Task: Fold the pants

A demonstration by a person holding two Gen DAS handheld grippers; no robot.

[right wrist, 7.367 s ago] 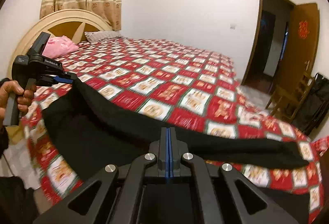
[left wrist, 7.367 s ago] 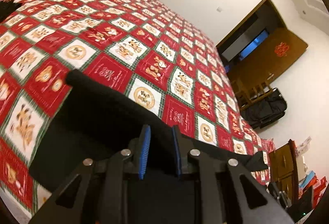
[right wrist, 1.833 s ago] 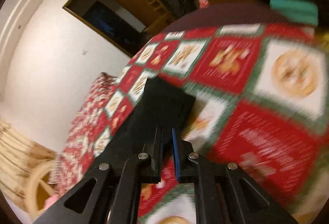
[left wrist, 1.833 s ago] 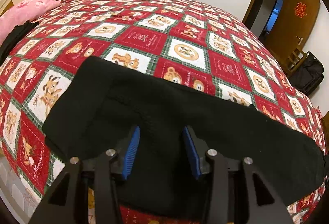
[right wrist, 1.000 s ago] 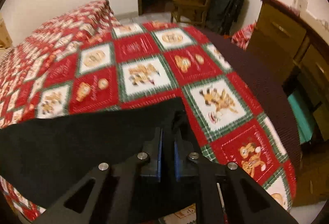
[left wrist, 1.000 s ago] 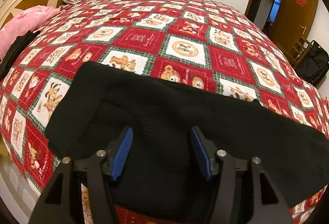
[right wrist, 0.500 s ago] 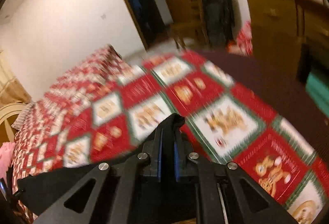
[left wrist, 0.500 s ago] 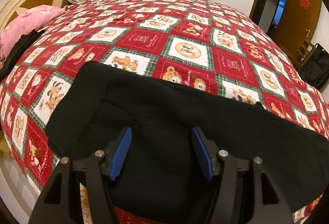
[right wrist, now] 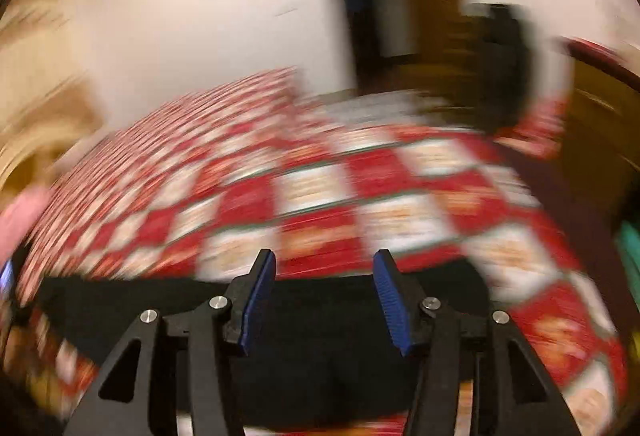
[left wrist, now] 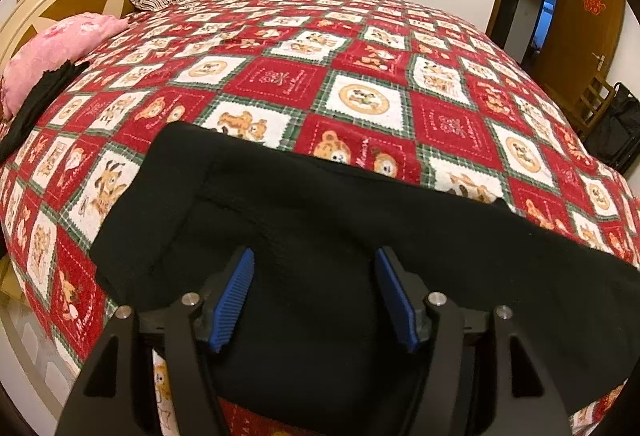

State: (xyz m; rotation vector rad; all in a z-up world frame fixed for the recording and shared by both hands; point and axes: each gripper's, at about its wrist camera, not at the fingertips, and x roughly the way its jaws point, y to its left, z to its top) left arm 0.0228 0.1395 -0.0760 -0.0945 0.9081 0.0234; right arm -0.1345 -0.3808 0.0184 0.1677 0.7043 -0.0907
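Observation:
The black pants (left wrist: pixel 320 220) lie flat along the near edge of the bed, folded lengthwise, waistband end at the left. My left gripper (left wrist: pixel 314 296) is open and empty, hovering just above the waist part. In the blurred right wrist view the pants (right wrist: pixel 320 348) lie as a black band under my right gripper (right wrist: pixel 324 300), which is open and empty above the leg end.
The bed is covered by a red, white and green patchwork quilt (left wrist: pixel 360 75). A pink pillow (left wrist: pixel 52 51) with a dark cloth (left wrist: pixel 36 107) lies at the far left by the headboard. A door, chair and black bag (left wrist: pixel 616 131) stand at the right.
My right gripper has opened and let go of the pants' leg end; its view is swinging fast. My left gripper stays open over the waist, almost still.

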